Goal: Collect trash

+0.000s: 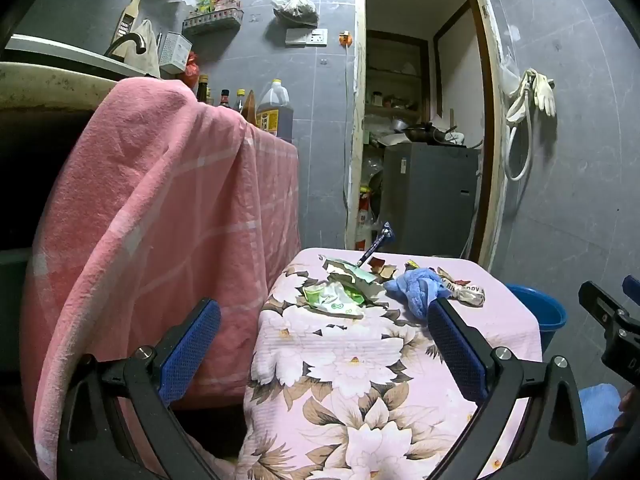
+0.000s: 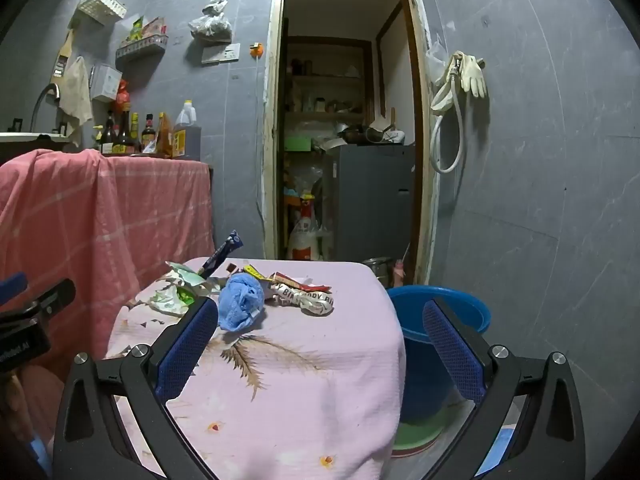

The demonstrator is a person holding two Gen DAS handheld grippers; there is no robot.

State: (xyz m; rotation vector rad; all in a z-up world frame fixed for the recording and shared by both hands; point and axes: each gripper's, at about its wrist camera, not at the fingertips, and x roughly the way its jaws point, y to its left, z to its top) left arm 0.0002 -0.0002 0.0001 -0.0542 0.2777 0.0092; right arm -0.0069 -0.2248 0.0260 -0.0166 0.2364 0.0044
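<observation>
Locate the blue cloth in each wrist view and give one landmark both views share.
Left wrist view: the blue cloth lies right of centre on the floral table cover, touching the crumpled wrappers.
Right wrist view: the blue cloth sits left of centre, just beyond the tool's left pad.
Shared landmark: the blue bucket, right of the table.

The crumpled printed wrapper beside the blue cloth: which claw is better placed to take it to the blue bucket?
Probably the right claw: open, facing the wrapper, with the bucket on its side. The left claw sits further left.

Pink floral tablecloth [image 2: 304, 360] (blue cloth [image 2: 240, 306]), blue bucket [image 2: 448, 312].
</observation>
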